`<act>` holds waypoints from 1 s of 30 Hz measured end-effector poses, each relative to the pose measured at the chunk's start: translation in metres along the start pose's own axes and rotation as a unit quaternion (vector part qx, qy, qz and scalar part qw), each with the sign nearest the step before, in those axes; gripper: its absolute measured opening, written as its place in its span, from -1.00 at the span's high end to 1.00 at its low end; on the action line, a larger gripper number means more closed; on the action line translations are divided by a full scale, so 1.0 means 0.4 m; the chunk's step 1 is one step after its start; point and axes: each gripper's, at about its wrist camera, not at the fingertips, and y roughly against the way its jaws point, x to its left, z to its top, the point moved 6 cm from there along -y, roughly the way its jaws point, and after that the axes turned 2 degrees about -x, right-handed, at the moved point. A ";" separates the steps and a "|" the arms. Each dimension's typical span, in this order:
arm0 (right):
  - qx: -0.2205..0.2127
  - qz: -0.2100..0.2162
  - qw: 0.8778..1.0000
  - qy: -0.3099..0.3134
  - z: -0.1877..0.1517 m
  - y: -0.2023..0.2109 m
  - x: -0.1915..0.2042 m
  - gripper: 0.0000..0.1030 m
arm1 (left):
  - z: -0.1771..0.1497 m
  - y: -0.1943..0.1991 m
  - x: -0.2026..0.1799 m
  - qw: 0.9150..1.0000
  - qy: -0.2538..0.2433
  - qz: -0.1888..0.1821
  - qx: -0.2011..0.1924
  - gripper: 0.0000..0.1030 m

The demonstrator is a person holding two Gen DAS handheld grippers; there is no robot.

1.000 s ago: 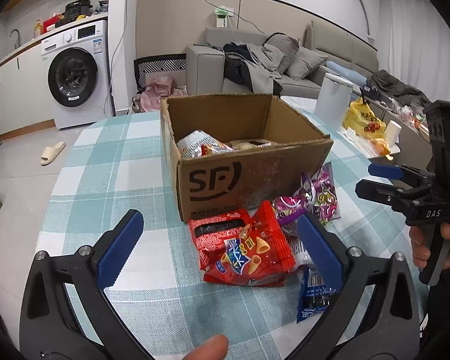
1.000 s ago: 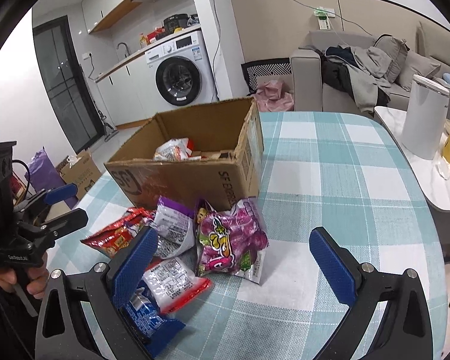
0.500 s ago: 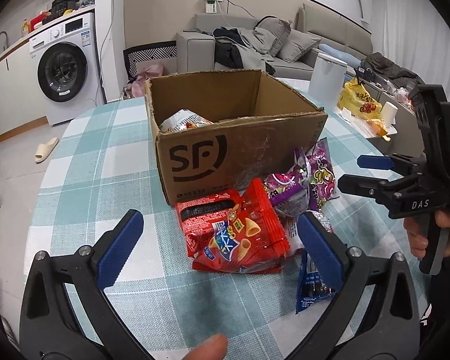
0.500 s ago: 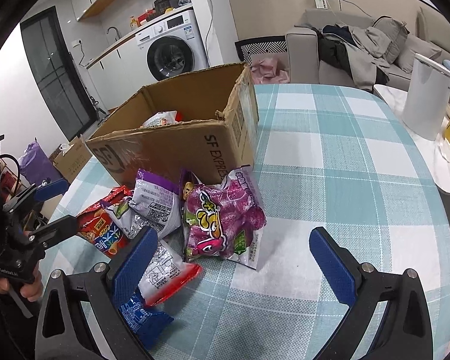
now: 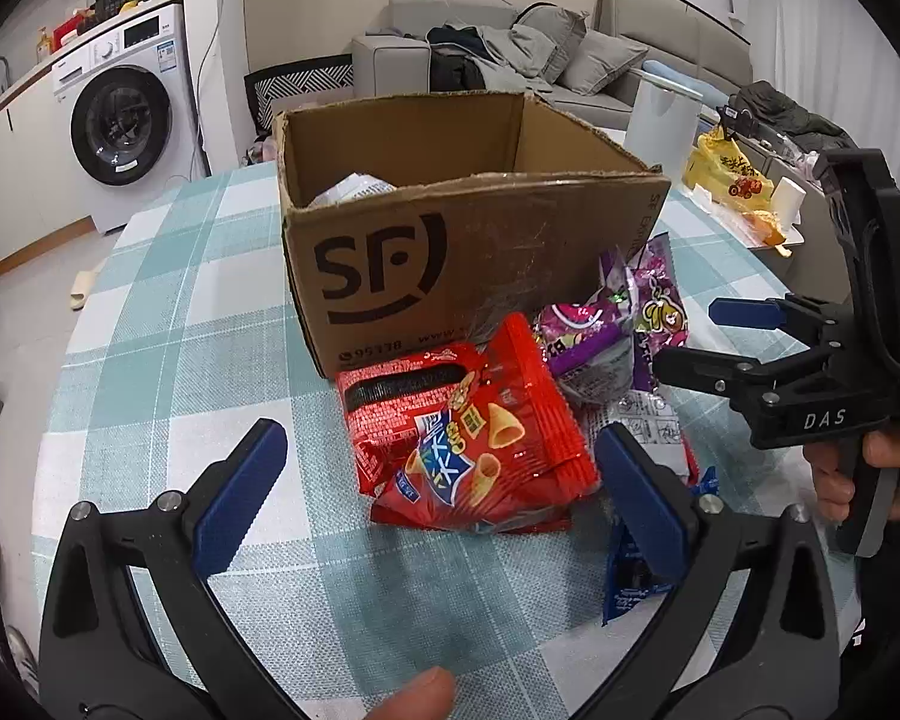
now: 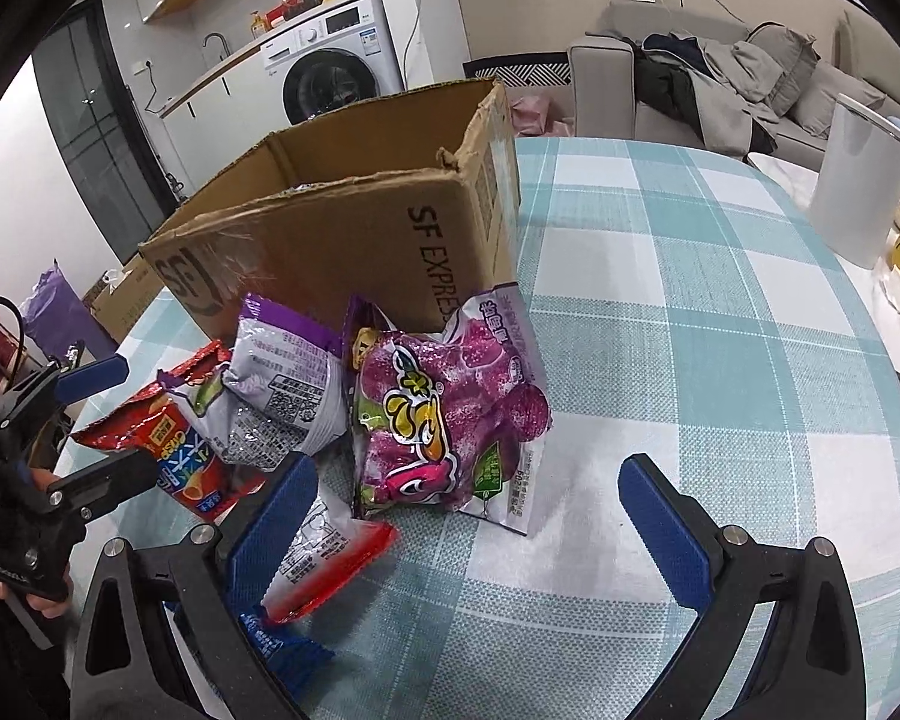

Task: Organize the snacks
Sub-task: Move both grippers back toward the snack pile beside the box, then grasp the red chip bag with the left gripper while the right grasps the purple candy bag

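You have both tools up to a small heap of snack packets lying against the front wall of the open brown cardboard box printed with a black SF logo, which stands on the teal-and-white checked tablecloth; at least one pale packet already shows inside the box. Your left gripper has its blue-padded fingers spread wide and empty, framing the shiny red crinkled bag of cone-shaped crisps that lies in front of the box and partly over a second red packet. Your right gripper is likewise wide apart and holding nothing, lined up on the glossy purple bag of gummy sweets leaning at the box's right front corner, with a silver-and-purple foil pouch just beside it on the logo side. Judging from this, the step is to pick one packet and lift it into the box. Commit one hand first so the tools do not crowd each other in front of the box. Come down over the puffed middle of the bag, not its slippery sealed edge, and close gently, since these air-filled bags will squash and may slide. Take only the top red bag; the one beneath could drag along. Lift clear of the box's torn rim before letting go.
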 end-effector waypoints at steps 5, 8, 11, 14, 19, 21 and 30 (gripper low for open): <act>0.004 -0.004 1.000 -0.006 -0.003 -0.015 -0.004 -0.98 | -0.009 -0.020 0.000 1.000 0.001 0.000 0.008 -0.98; 0.004 -0.005 1.000 -0.006 -0.003 -0.021 -0.006 -0.98 | -0.015 -0.029 -0.002 1.000 0.000 -0.001 0.012 -0.98; 0.005 -0.007 1.000 -0.006 -0.002 -0.027 -0.007 -0.97 | -0.019 -0.037 -0.002 1.000 -0.004 0.001 0.015 -0.98; 0.007 -0.008 1.000 0.000 -0.003 -0.034 -0.003 -0.95 | -0.026 -0.044 -0.003 1.000 -0.007 0.007 0.018 -0.98; 0.011 -0.012 1.000 -0.003 -0.003 -0.047 -0.005 -0.84 | -0.031 -0.056 -0.002 1.000 -0.007 0.011 0.025 -0.98; 0.011 -0.009 1.000 -0.006 -0.003 -0.049 -0.008 -0.82 | -0.033 -0.060 0.001 1.000 -0.007 0.013 0.027 -0.98; 0.006 0.009 1.000 -0.005 0.000 -0.048 0.001 -0.58 | -0.040 -0.057 0.007 1.000 -0.007 -0.004 0.028 -0.84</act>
